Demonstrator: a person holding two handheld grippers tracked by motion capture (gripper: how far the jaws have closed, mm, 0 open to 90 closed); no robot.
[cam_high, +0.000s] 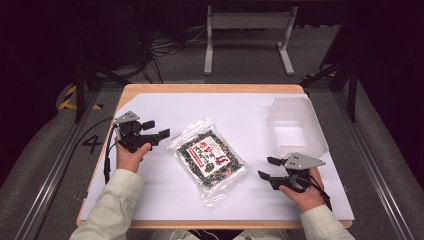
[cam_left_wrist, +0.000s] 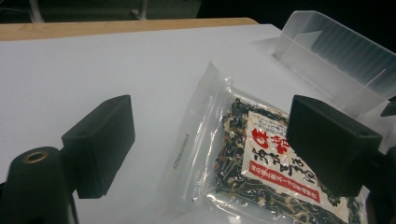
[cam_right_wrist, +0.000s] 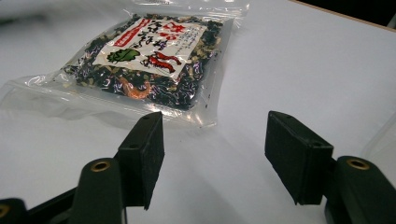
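Light wooden desk (cam_high: 210, 88) under a white sheet (cam_high: 240, 107), grey carpeted floor (cam_high: 240, 60), pale grey metal two-legged stand (cam_high: 247, 22) behind, tangled black cables (cam_high: 165, 47), yellow-black floor tape (cam_high: 70, 97), dark room around.

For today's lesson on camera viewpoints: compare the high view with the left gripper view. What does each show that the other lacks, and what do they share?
High view alone: both of the person's hands, the left claw and the right claw, both open and holding nothing, plus the floor and a metal stand beyond the table.

Left gripper view alone: close detail of the packet's clear sealed edge and its red label strip.

Shared: the food packet lying flat on the white sheet, and the clear plastic container.
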